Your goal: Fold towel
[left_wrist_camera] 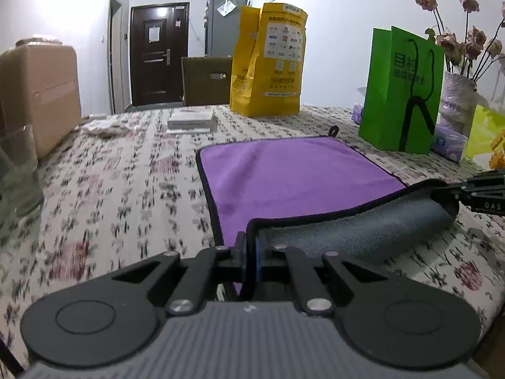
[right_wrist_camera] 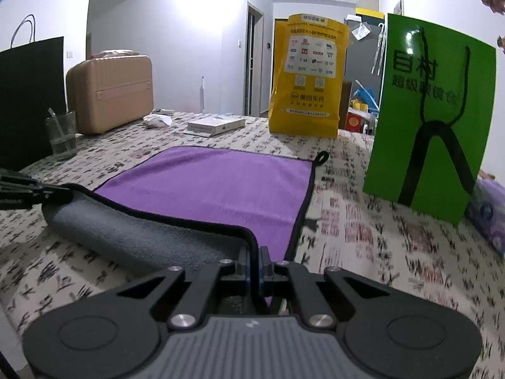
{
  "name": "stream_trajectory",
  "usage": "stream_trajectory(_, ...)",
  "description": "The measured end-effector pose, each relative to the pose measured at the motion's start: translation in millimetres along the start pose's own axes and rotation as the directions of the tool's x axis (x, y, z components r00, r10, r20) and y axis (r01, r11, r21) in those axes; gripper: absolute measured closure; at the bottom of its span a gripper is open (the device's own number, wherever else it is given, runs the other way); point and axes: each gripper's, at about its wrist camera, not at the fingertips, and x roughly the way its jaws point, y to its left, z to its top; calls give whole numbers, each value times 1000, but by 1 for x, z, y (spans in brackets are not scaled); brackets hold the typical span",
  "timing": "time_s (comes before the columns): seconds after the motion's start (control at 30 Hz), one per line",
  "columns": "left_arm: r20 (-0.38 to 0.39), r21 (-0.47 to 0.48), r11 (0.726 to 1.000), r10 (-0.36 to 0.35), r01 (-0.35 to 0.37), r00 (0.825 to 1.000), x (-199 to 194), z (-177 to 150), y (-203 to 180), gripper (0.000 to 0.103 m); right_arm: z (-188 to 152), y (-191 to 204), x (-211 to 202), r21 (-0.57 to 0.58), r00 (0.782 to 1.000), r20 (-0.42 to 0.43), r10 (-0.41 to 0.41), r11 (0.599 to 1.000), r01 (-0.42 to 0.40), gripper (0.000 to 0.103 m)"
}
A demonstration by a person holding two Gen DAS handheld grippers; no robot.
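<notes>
While each claw — left claw (left_wrist_camera: 251, 252), right claw (right_wrist_camera: 254, 260) — is clamped on a near corner of the purple towel (left_wrist_camera: 293, 177), both should carry evenly to the far edge.

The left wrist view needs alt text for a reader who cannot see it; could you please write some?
The left gripper pinches the near corner of a purple towel, its grey underside rolled up; the right gripper holds the other near corner. Yellow bag and green bag stand behind on a patterned tablecloth.

You get bright ceiling glare washing out the far wall (right_wrist_camera: 195, 31), fisheye-bent edges, dark corners, and a motion-blurred tablecloth (left_wrist_camera: 104, 195).
</notes>
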Motion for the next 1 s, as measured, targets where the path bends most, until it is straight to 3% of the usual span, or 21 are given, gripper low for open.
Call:
stream_trajectory(0.27, 4, 4, 1000, 4, -4, 1000, 33, 35, 14, 97, 33, -11, 37, -40, 1000, 1, -17, 999, 17, 99)
stream_trajectory(0.43, -29, -49, 999, -5, 4, 1000, 71, 67, 31, 97, 58, -25, 70, -46, 1000, -15, -15, 999, 14, 99)
stream_trajectory(0.73, -72, -145, 989, -34, 23, 997, 142, 114, 63, 97, 101, -55, 130, 5, 999, -54, 1, 1000, 0, 99)
stream_trajectory(1.0, -116, -210, 978, -12, -12, 993, 198, 127, 78, 97, 119, -80, 194, 71, 994, -112, 12, 997, -4, 99)
